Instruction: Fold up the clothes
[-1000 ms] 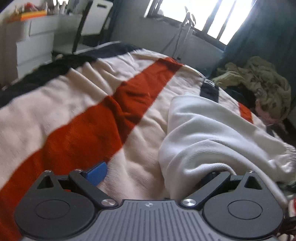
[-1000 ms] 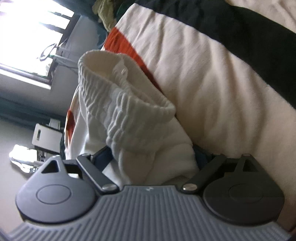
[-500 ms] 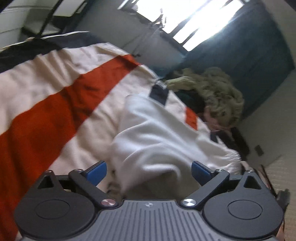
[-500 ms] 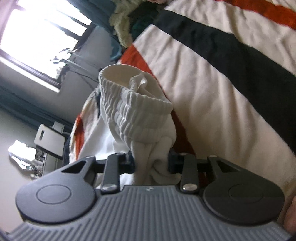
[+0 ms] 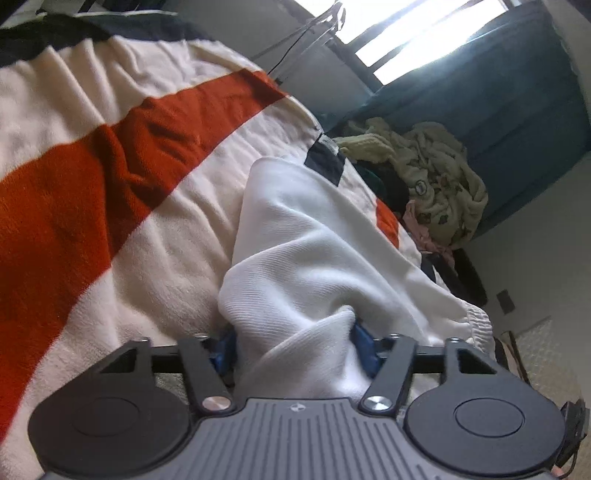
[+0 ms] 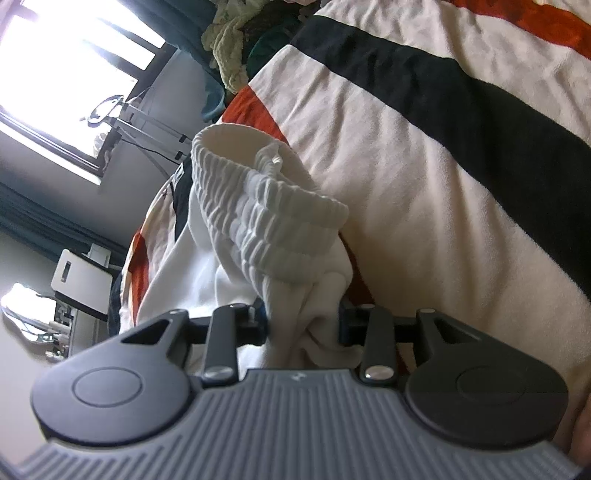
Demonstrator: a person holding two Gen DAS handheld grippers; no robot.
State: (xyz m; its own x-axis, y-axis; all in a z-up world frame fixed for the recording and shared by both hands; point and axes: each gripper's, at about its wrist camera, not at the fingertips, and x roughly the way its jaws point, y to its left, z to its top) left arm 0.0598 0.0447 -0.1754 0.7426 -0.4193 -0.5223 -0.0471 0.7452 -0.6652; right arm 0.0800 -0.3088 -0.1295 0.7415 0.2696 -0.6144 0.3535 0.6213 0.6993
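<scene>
A white garment (image 5: 314, 251) with a ribbed elastic waistband (image 6: 266, 218) lies on a bed covered by a cream, orange and black striped blanket (image 5: 110, 177). My left gripper (image 5: 295, 347) is shut on a bunched fold of the white cloth at one end. My right gripper (image 6: 303, 325) is shut on the cloth just below the waistband, which stands up in front of it. The blue pads (image 5: 364, 345) are partly hidden by fabric.
A heap of pale green and other clothes (image 5: 424, 177) lies past the bed's far end, under a bright window (image 5: 406, 33) with dark curtains. White furniture (image 6: 81, 284) stands beside the bed in the right wrist view.
Both grippers closed on the white garment: the right one about half a second ago, the left one just now. Both views have tilted and the cloth is gathered between the fingers.
</scene>
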